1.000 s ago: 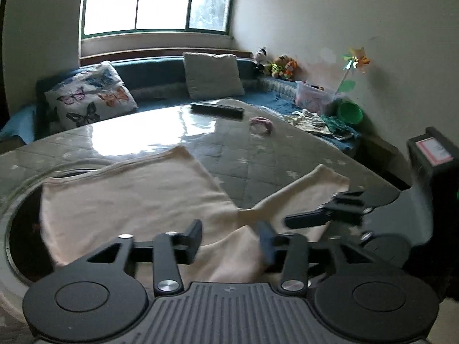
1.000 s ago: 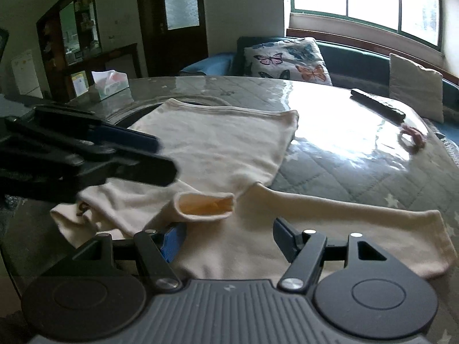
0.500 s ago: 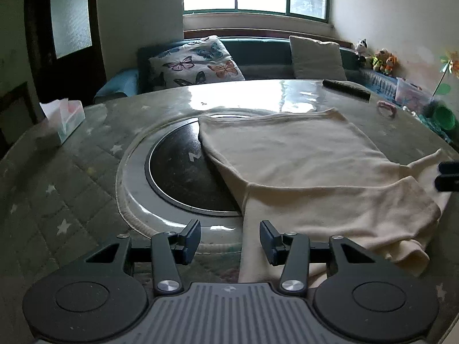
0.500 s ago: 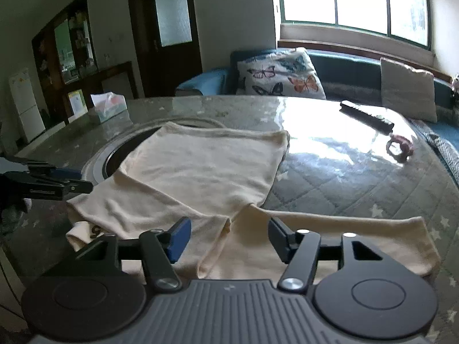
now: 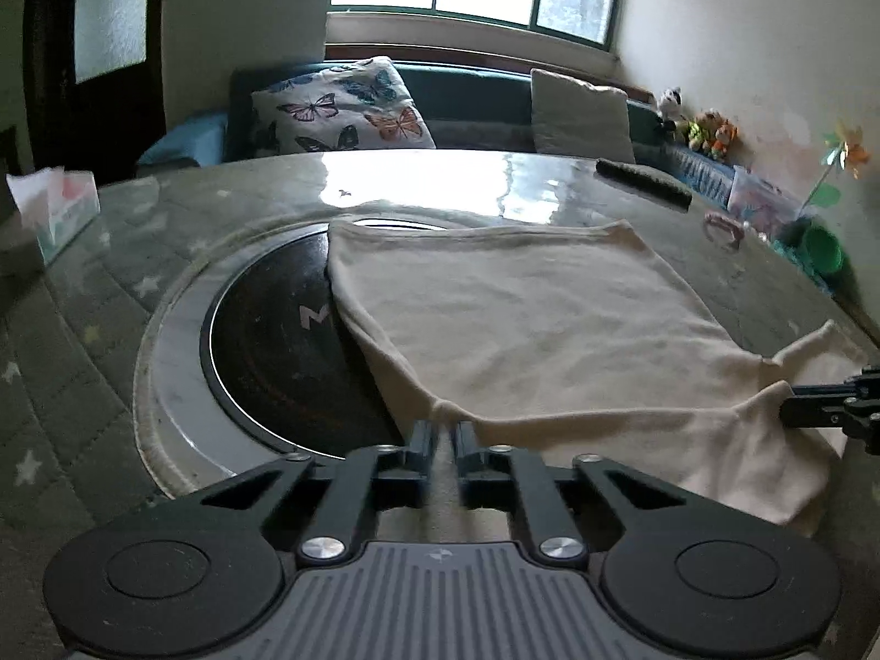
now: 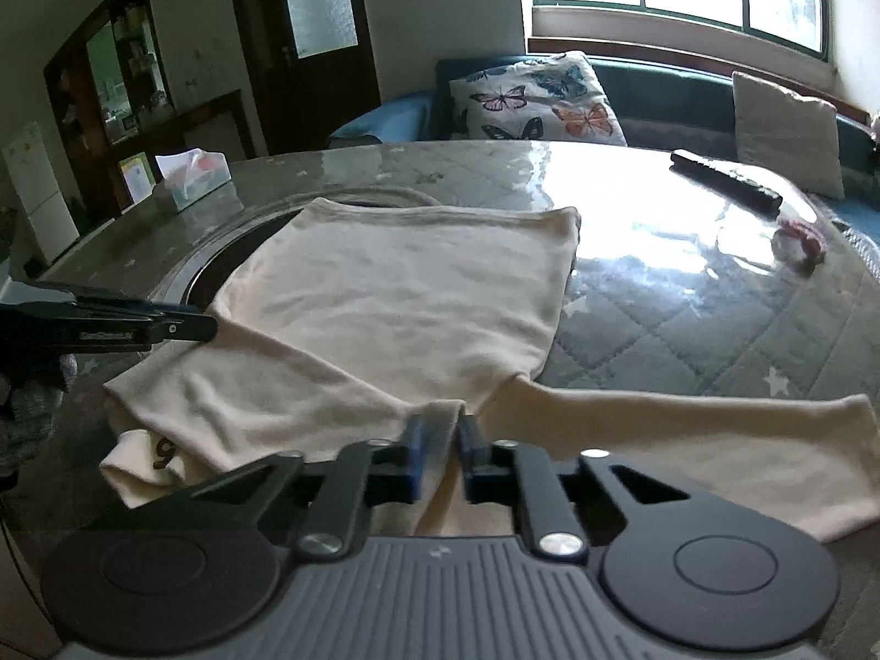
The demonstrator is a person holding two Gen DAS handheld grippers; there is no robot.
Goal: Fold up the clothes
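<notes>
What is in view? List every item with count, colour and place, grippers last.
shirt: one, cream, spread on the table, one sleeve out to the right
table: one, grey quilted cover with stars under a glossy sheet
turntable: one, black with pale rim, table centre, partly under the shirt
tissue box: one, teal, far left table edge
remote: one, black, far right
hair tie: one, pink, near the remote
cushions: two, butterfly print and beige, on the blue sofa
left gripper: black, shut on shirt
right gripper: black, shut on shirt

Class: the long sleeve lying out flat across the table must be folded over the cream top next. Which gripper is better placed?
Right gripper: shut on the cream top where the long sleeve begins.
</notes>
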